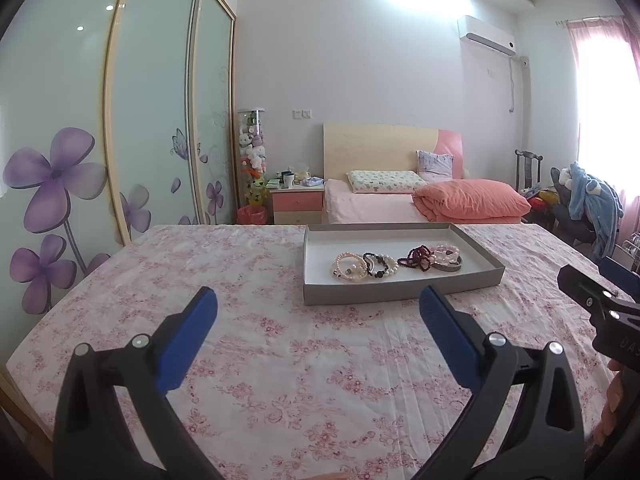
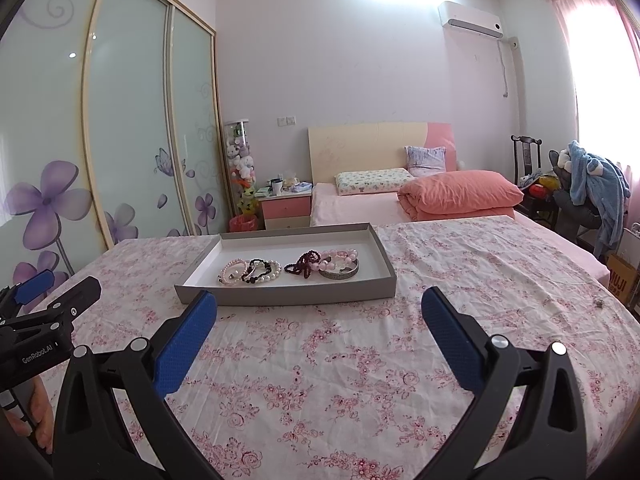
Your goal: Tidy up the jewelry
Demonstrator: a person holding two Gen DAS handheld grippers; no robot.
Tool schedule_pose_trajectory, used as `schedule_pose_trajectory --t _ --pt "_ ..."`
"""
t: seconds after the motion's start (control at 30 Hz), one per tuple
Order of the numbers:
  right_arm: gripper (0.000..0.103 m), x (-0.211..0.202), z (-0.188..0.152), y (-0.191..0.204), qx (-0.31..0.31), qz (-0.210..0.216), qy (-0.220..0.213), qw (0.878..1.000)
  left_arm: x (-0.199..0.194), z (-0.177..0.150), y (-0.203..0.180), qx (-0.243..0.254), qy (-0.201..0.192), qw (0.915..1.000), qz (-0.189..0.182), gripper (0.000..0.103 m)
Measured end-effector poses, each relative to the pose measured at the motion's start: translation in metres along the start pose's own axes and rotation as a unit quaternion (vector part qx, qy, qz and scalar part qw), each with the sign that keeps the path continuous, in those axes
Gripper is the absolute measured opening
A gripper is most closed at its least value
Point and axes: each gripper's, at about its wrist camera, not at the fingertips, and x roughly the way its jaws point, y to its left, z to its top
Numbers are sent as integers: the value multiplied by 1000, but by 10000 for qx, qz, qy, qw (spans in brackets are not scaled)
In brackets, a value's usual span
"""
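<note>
Both claws spread wide for me: left gripper (image 1: 318,306) and right gripper (image 2: 319,306) hover over the floral cloth (image 2: 360,360), nothing between their pads. Grey tray (image 1: 400,288) sits just ahead, bracelets (image 1: 394,264) clustered inside, touching. Plenty of bare cloth around it. Tiny object (image 2: 599,302) far right, can't identify it.

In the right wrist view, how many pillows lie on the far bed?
2: a patterned pillow lying flat, and a lilac pillow propped against the headboard. The orange quilt may hide more.
</note>
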Motion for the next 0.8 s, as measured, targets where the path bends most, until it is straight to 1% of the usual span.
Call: schedule_pose_trajectory --t 0.8 --pt "101 7 -6 -2 54 34 133 9999 7 -6 -2 29 122 9999 -39 99"
